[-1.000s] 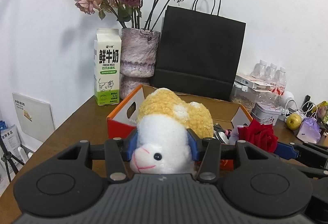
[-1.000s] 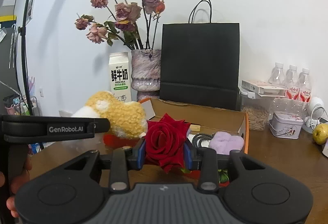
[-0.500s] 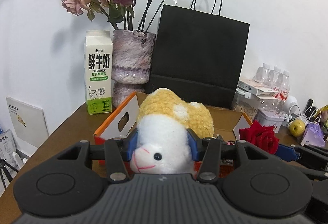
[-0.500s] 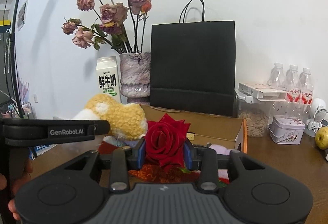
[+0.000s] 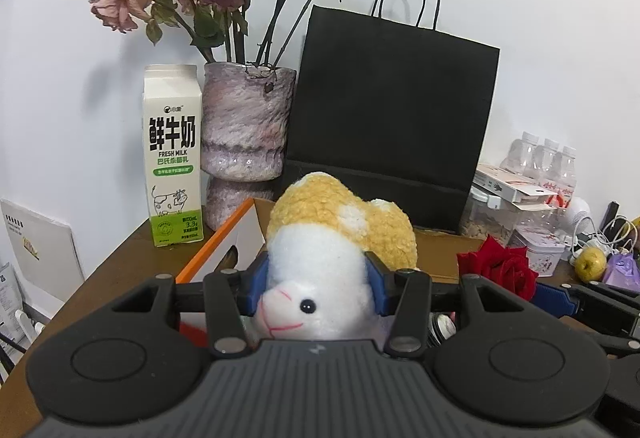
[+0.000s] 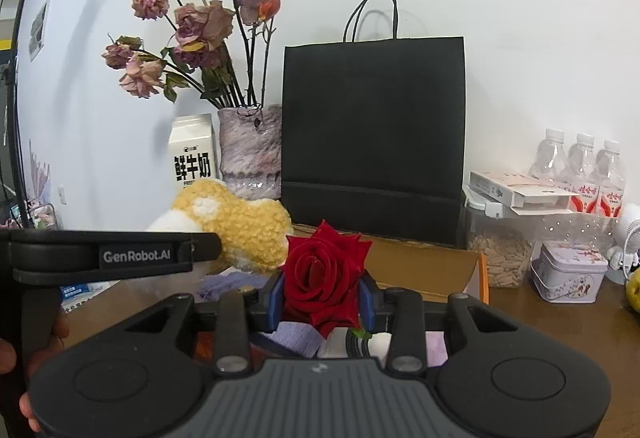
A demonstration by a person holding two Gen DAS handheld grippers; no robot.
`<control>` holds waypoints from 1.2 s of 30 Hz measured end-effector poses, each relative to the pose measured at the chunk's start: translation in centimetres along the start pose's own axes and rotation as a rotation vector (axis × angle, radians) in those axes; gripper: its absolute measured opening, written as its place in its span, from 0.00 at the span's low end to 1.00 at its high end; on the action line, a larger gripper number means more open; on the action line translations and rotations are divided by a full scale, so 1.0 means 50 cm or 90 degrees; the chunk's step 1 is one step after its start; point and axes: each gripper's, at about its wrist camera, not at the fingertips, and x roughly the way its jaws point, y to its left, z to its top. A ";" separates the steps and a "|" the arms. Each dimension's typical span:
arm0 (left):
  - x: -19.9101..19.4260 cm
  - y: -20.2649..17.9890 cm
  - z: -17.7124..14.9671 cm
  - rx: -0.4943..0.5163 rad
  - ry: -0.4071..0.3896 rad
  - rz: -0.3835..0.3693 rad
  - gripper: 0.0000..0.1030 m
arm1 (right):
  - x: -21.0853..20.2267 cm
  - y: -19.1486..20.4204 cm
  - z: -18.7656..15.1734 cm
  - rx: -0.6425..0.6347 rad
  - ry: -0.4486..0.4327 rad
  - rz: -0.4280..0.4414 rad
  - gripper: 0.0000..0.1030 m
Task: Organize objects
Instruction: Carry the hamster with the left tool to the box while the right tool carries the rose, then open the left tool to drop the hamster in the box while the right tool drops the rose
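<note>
My left gripper point(image 5: 316, 284) is shut on a plush sheep point(image 5: 320, 258) with a white face and a yellow woolly back, its blue pads pressing both sides of the head. It hangs over the near left corner of an open cardboard box point(image 5: 232, 238) with orange edges. My right gripper point(image 6: 322, 298) is shut on a red rose point(image 6: 324, 278), held above the same box point(image 6: 420, 270). The rose point(image 5: 500, 270) also shows at the right in the left wrist view, and the sheep point(image 6: 240, 226) at the left in the right wrist view.
Behind the box stand a milk carton point(image 5: 172, 157), a vase of dried roses point(image 5: 248, 133) and a black paper bag point(image 5: 392, 109). At the right are water bottles point(image 6: 580, 165), a jar of seeds point(image 6: 500, 250), a small tin point(image 6: 568, 270) and a yellow apple point(image 5: 590, 264). Purple cloth point(image 6: 296, 336) lies in the box.
Both grippers have moved forward over the box toward the vase and bag, each keeping its grip. The back-row items look larger and nearer.
</note>
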 end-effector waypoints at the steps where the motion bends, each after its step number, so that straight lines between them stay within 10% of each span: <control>1: 0.008 0.001 0.002 0.000 0.000 0.001 0.48 | 0.006 -0.002 0.001 0.000 0.001 -0.001 0.34; 24: 0.122 -0.003 0.021 0.024 0.010 0.001 0.58 | 0.126 -0.040 0.014 -0.002 0.033 -0.033 0.38; 26: 0.122 0.001 0.021 0.023 0.004 0.004 0.75 | 0.130 -0.039 0.010 -0.004 0.042 -0.038 0.52; 28: 0.119 0.005 0.022 0.023 -0.007 0.013 1.00 | 0.134 -0.039 0.007 -0.006 0.052 -0.044 1.00; 36: 0.088 0.009 0.025 0.037 -0.024 0.021 1.00 | 0.114 -0.044 0.006 0.003 0.051 -0.070 1.00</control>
